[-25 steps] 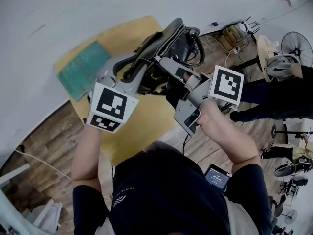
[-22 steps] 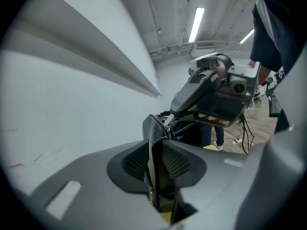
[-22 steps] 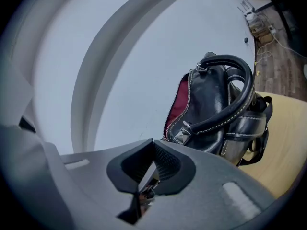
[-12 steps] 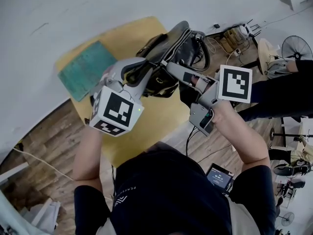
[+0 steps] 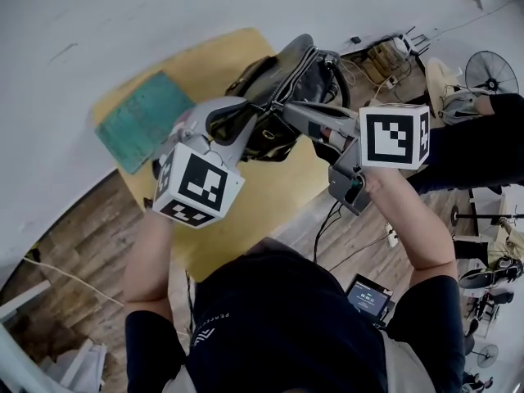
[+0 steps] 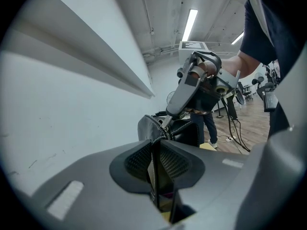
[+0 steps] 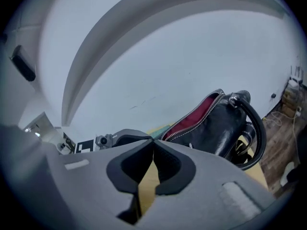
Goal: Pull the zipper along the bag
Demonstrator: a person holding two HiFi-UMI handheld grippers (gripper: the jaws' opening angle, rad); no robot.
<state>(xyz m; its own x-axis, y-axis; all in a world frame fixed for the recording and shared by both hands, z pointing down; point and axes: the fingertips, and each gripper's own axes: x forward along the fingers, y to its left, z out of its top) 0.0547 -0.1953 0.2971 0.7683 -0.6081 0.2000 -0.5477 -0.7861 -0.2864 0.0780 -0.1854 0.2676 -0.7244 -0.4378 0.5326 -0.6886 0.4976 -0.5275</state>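
A black leather bag (image 5: 288, 88) stands on the yellow round table (image 5: 246, 211) by the white wall. Its zipper is part open and shows red lining (image 7: 204, 111). My left gripper (image 5: 233, 125) has just been closing its jaws and now pinches the bag's near end; in the left gripper view that black edge (image 6: 156, 164) sits pressed between the pads. My right gripper (image 5: 282, 105) is shut at the zipper line, its tips (image 6: 166, 121) on the small metal pull. In the right gripper view the closed tips (image 7: 152, 143) hide the pull, with the bag (image 7: 225, 123) behind.
A green mat (image 5: 139, 117) lies on the table's far left. The white wall runs just behind the bag. To the right, on the wooden floor, are a seated person (image 5: 479, 142), a fan (image 5: 494, 76), cables and a small screen (image 5: 366, 295).
The left jaws, wide a second ago, have closed on the bag's near end. The right gripper has rolled about its own line, so its marker cube shows a different face; its tips stayed at the zipper.
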